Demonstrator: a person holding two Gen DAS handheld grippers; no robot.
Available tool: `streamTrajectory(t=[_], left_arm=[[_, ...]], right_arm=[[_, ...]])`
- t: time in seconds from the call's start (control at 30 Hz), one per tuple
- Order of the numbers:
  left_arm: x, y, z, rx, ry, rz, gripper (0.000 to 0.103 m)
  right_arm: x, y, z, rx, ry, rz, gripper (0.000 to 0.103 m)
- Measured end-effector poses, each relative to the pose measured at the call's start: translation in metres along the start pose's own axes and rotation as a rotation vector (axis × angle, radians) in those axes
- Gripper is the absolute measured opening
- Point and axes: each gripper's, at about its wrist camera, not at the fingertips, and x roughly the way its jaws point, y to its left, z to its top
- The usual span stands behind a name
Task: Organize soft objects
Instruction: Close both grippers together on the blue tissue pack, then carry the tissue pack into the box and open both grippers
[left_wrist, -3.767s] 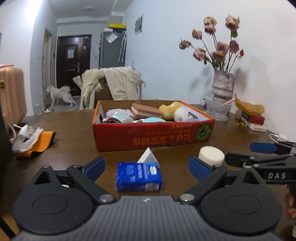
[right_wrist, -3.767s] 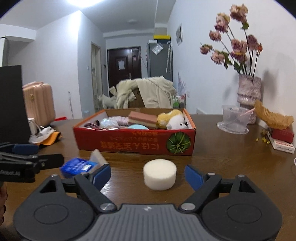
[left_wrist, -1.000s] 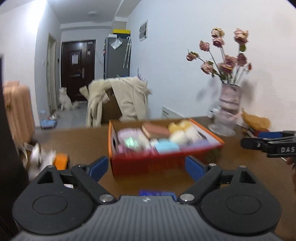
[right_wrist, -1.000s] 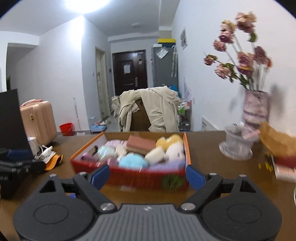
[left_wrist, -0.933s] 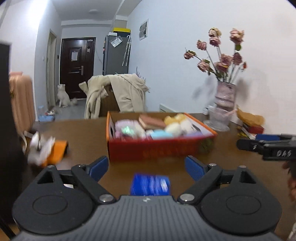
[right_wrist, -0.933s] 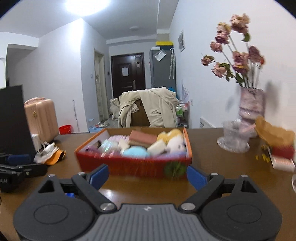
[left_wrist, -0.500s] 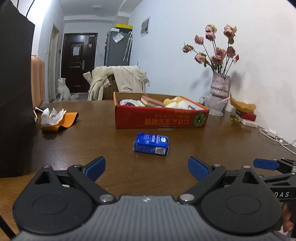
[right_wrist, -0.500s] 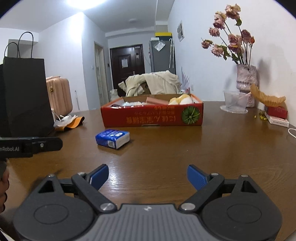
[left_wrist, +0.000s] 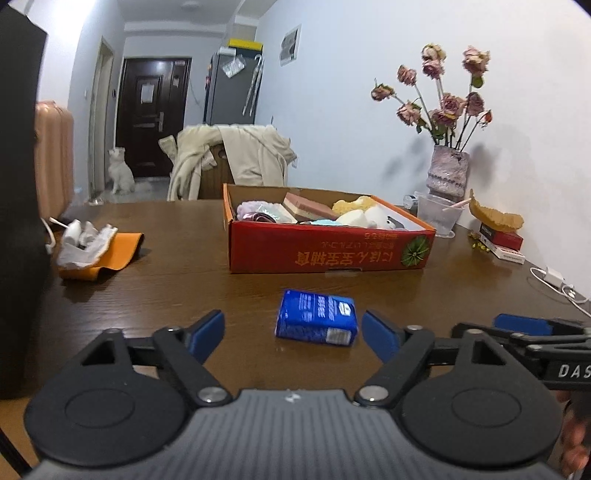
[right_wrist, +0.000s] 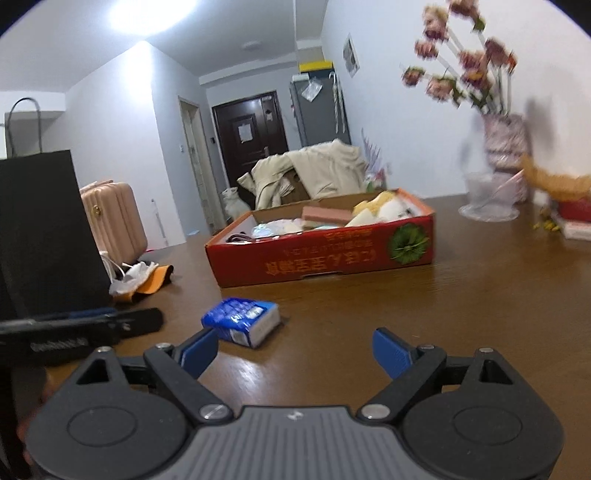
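On the desk (left_wrist: 192, 280), a blue tissue pack (left_wrist: 316, 316) lies between the left claw's (left_wrist: 293, 330) spread, just-narrowing jaws, untouched. The right claw (right_wrist: 295, 350) hovers low beside it, spread, empty.

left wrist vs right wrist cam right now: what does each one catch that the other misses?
Only the left wrist view: the white charger and cable at the table's right edge, and the right gripper seen from the side.
Only the right wrist view: the black paper bag's handle, and the left gripper from the side.
Both: the blue tissue pack lying on the wooden table, in front of the red cardboard box of soft items, plus the vase of dried roses.
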Motion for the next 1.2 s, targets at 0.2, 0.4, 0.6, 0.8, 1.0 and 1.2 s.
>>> streamTrajectory(t=[0.2,0.4,0.6,0.8,1.0,1.2], left_arm=[[0.055,0.014,0.021,-0.040,0.065,-0.021,0.068],[0.103,0.036,0.023,-0.166,0.169,-0.082,0.050],[0.121,0.056,0.015,-0.323,0.233,-0.212,0.033],[0.118,0.048,0.013,-0.302,0.228,-0.207,0.032],[0.098,0.028,0.017,-0.298,0.208,-0.216,0.031],[0.070,-0.007,0.031,-0.263,0.155,-0.234,0.032]], right_arm=[[0.071,-0.001,0.016,0.046,0.093,0.047,0.075],[0.121,-0.010,0.026,0.145,0.174,0.099,0.059],[0.145,-0.012,0.027,0.179,0.219,0.164,0.037],[0.145,-0.013,0.025,0.193,0.225,0.194,0.030],[0.119,-0.020,0.031,0.195,0.181,0.191,0.026],[0.073,-0.031,0.043,0.169,0.108,0.181,0.026]])
